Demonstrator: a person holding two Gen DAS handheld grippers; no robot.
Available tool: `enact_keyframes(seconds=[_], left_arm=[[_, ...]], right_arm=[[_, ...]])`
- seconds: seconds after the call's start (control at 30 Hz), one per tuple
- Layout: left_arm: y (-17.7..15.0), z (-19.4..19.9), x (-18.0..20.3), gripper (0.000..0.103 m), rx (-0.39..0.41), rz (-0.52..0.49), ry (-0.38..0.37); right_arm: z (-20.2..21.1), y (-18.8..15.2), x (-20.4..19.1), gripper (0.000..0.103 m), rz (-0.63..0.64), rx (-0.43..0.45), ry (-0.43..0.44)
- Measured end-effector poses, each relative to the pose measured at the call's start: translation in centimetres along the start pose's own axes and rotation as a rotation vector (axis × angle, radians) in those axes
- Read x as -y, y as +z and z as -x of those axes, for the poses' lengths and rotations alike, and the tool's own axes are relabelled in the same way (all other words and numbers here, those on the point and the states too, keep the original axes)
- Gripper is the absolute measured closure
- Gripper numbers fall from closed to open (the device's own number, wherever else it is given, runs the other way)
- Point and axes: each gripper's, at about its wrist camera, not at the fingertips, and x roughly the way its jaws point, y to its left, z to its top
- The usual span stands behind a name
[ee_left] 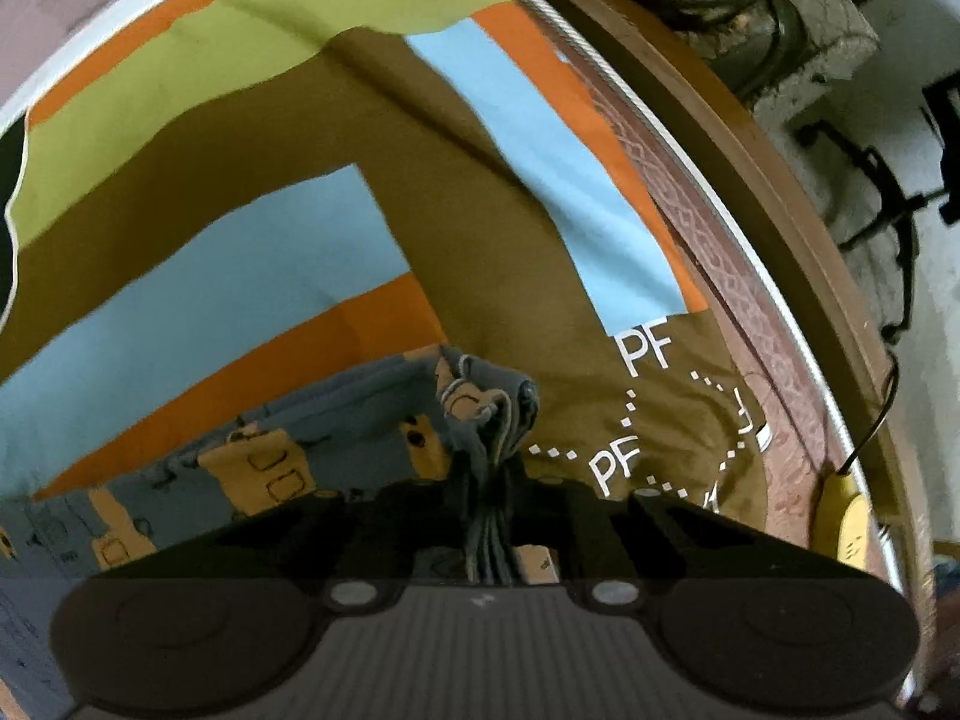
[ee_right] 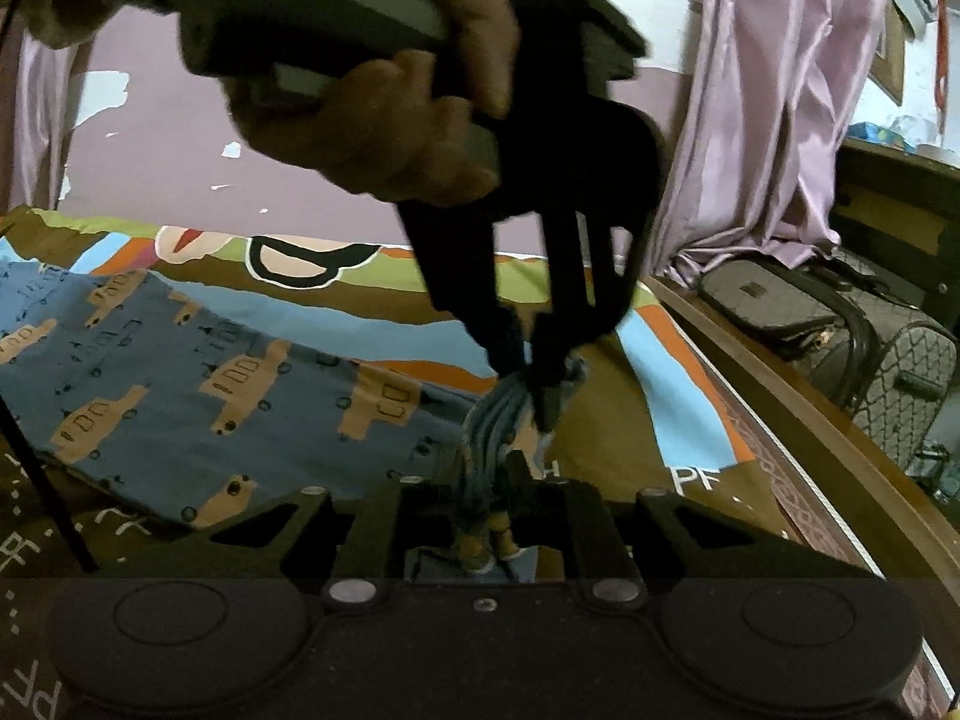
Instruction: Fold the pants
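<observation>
The pants (ee_right: 180,384) are blue with tan vehicle prints and lie spread on the patterned bedsheet (ee_right: 660,396), stretching left. My right gripper (ee_right: 486,516) is shut on a bunched edge of the pants. My left gripper (ee_right: 534,384), held in a hand, is shut on the same bunch just beyond it. In the left wrist view the left gripper (ee_left: 489,516) pinches gathered folds of the pants (ee_left: 252,462), which run off to the lower left.
The bed's wooden side rail (ee_right: 798,420) runs along the right. Dark patterned bags (ee_right: 840,330) stand beyond it, below a lilac curtain (ee_right: 768,120). A yellow object (ee_left: 849,525) lies by the bed edge. A mauve wall (ee_right: 180,150) is behind.
</observation>
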Motion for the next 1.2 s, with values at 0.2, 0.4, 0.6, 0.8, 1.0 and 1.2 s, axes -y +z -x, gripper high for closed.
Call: enact_keyframes(seconds=[0.2,0.4,0.6,0.8,1.0,1.2], left_arm=[[-0.2,0.4,-1.6,0.093,0.007,0.048,-0.039],[-0.9,1.1,-2.5,0.093,0.022,0.047,-0.076],[-2.9,3.3,-5.2,0.093,0.051,0.044,-0.111],[-5.8,5.9,-10.1,0.093,0.065,0.07,-0.128],[-8.7,6.3,-15.2,0.093,0.104,0.096,-0.177],[-11.0,6.3,-19.1,0.092,0.165,0.086,-0.204]], right_arm=[[0.0,-0.2,-0.6,0.067,0.04,-0.003,-0.027],[0.0,0.1,-1.0,0.089,0.056,-0.007,-0.01],[0.8,1.3,-3.0,0.09,0.074,0.02,0.055],[1.6,3.2,-6.4,0.09,0.081,0.02,0.163],[1.0,3.9,-9.7,0.09,0.086,-0.019,0.247],[-0.3,4.1,-13.0,0.09,0.086,-0.058,0.304]])
